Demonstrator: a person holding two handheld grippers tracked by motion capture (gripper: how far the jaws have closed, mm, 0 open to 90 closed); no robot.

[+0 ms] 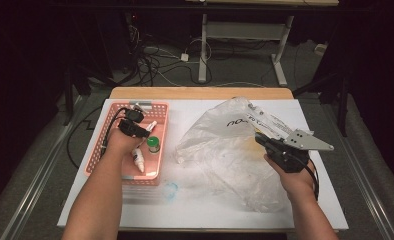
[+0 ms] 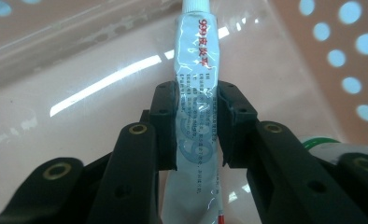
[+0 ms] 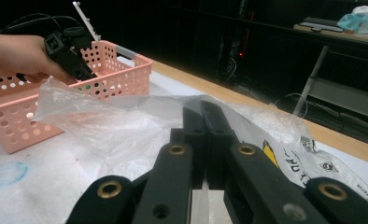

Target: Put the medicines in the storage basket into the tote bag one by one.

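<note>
On the left side of the white-topped desk [image 1: 205,210] stands a pink perforated plastic basket [image 1: 98,150]. The left gripper [image 1: 135,126] reaches down into it, and the left gripper view shows its black jaws closed to a narrow gap on a white squeeze tube with red and blue print [image 2: 196,107], the pads pressing on both sides of the tube's body. The tube lies lengthwise on the basket's smooth pink floor, its white cap end pointing away from the gripper toward the far wall. In the high view the tube's cap end [image 1: 151,125] shows just beyond the gripper. A small green-capped bottle [image 1: 153,144] stands in the basket just right of the hand, and a small white dropper bottle [image 1: 139,161] lies nearer, toward the basket's near end.

To the right, a large crumpled clear plastic bag with black print [image 1: 220,150] spreads over the middle of the desk. The right gripper [image 1: 263,138] has its jaws shut together on the bag's right edge, with the thin film pinched between the pads, as the right gripper view shows [image 3: 205,135]. A faint blue smudge [image 1: 170,189] marks the desk near the basket's near right corner.
</note>
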